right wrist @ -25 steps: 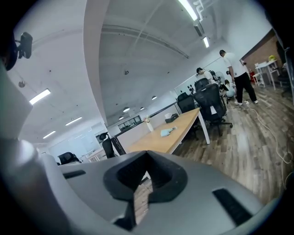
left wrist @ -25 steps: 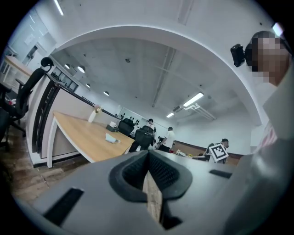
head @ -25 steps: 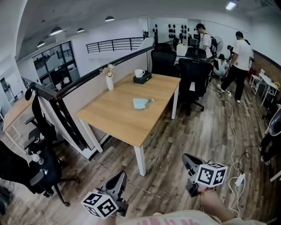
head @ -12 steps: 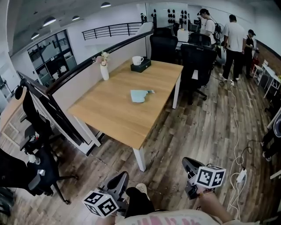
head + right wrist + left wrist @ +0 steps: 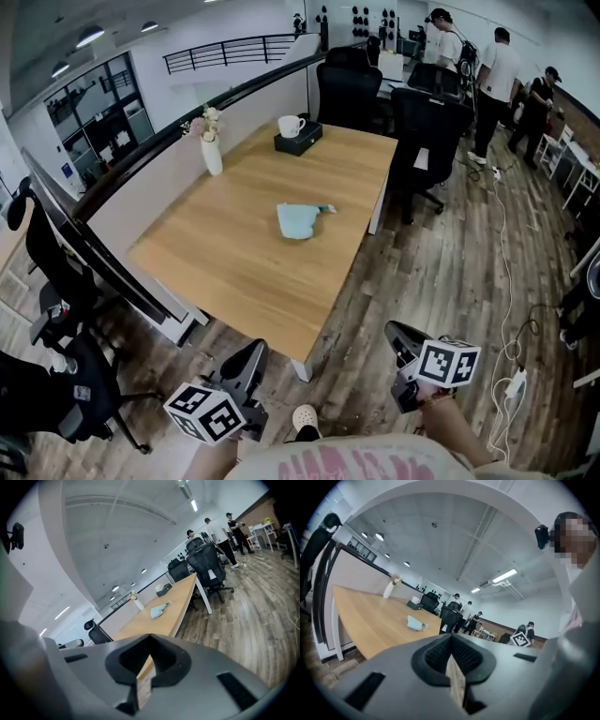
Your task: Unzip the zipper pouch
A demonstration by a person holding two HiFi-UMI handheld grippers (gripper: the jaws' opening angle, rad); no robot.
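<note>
While the pale blue zipper pouch (image 5: 298, 221) lies flat mid-way along the bench (image 5: 216, 272), well apart from both grippers, it looks soft, light and likely to slide | hold: pin the body, pinch the pull tab (image 5: 325, 209) | left gripper (image 5: 251, 359), right gripper (image 5: 401, 335): jaws together, empty | writing: none legible, only square markers

The wooden desk (image 5: 225, 267) carries a pale blue zipper pouch (image 5: 298, 221) near its middle, a white vase (image 5: 212, 156) at its left edge and a black box (image 5: 298, 142) at the far end
</note>
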